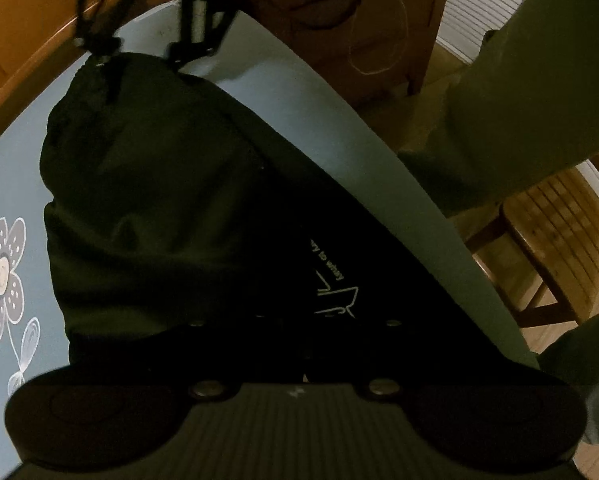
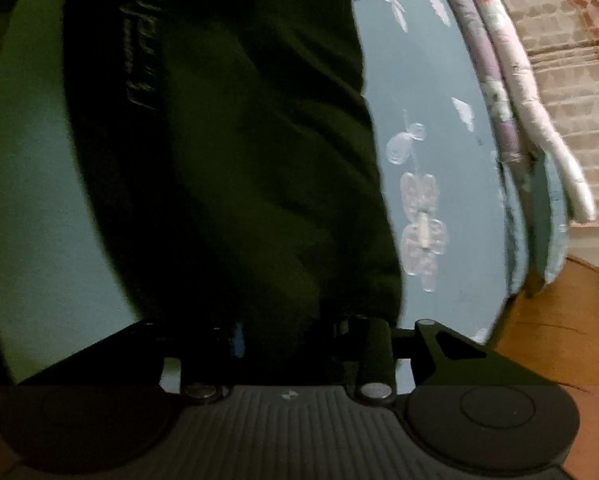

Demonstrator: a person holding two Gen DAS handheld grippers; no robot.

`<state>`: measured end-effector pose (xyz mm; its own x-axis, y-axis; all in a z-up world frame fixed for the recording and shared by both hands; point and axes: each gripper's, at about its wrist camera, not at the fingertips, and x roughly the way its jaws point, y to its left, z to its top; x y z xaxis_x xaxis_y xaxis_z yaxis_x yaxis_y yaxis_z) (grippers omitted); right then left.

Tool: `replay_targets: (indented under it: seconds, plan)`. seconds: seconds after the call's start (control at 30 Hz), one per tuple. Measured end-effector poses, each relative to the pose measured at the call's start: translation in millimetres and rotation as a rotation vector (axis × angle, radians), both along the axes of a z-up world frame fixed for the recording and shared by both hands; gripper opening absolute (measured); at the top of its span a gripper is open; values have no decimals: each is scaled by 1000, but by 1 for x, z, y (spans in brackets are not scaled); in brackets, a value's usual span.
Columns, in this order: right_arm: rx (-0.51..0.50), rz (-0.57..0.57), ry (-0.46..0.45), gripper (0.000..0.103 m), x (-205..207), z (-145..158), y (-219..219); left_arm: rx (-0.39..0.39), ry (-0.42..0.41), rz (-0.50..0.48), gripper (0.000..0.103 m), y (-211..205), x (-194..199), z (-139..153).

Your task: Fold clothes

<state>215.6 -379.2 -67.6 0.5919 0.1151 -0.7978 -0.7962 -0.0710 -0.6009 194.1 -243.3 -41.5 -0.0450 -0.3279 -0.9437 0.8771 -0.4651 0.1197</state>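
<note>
A dark garment [image 1: 171,200] with a small white print [image 1: 335,292] lies stretched along the blue flowered table [image 1: 307,128]. Its near end runs into my left gripper [image 1: 295,332], whose jaws look drawn together on the cloth, though the fingertips are lost in the dark. At the far bunched end sits my right gripper [image 1: 143,54], its two fingers apart with table showing between them. In the right wrist view the same garment [image 2: 239,160] fills the space over my right gripper [image 2: 287,332] and hides its fingertips; its side links stand wide.
A person's green sleeve [image 1: 531,92] hangs beside the table's right edge, with a wooden chair [image 1: 559,240] and a cabinet [image 1: 359,20] beyond. Folded pale cloths [image 2: 511,100] lie along the table's far rim above a patterned rug [image 2: 571,60].
</note>
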Motion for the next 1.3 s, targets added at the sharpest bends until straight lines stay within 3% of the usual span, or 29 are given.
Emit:
replay_targets:
  seconds: [0.07,0.27,0.37,0.6,0.63,0.7,0.87,0.9,1.1,1.2,1.3]
  plan:
    - [-17,7,10,13,1,-4,3,-14,-4,-17,0,0,-3,5]
    - [-26,-7,-3,11,9,0,2,-55,-16,-66,0,1,-11,20]
    - [-38,-18,-7,12,8,-8,2,-47,-10,-78,0,-3,-17,11]
    - [-52,-54,-20,28,6,-23,2,4,-14,-56,2,-13,-25,-33]
    - [-44,-68,-25,31,6,-21,3,2,-17,-58,2,-13,-26,-33]
    - [-28,-95,-35,48,4,-16,3,0,-13,-47,3,-11,-26,-29]
    - [4,-180,-31,51,-8,4,0,-2,17,9,10,-5,-20,-14]
    - [10,-200,-23,51,-11,9,-1,-2,23,21,16,-3,-19,-11]
    - [79,-462,78,51,-17,34,-14,15,75,112,34,11,-7,16]
    - [208,-673,147,49,-8,49,-24,39,104,194,36,24,7,33]
    - [415,-898,221,49,12,65,-34,46,122,305,36,33,29,50]
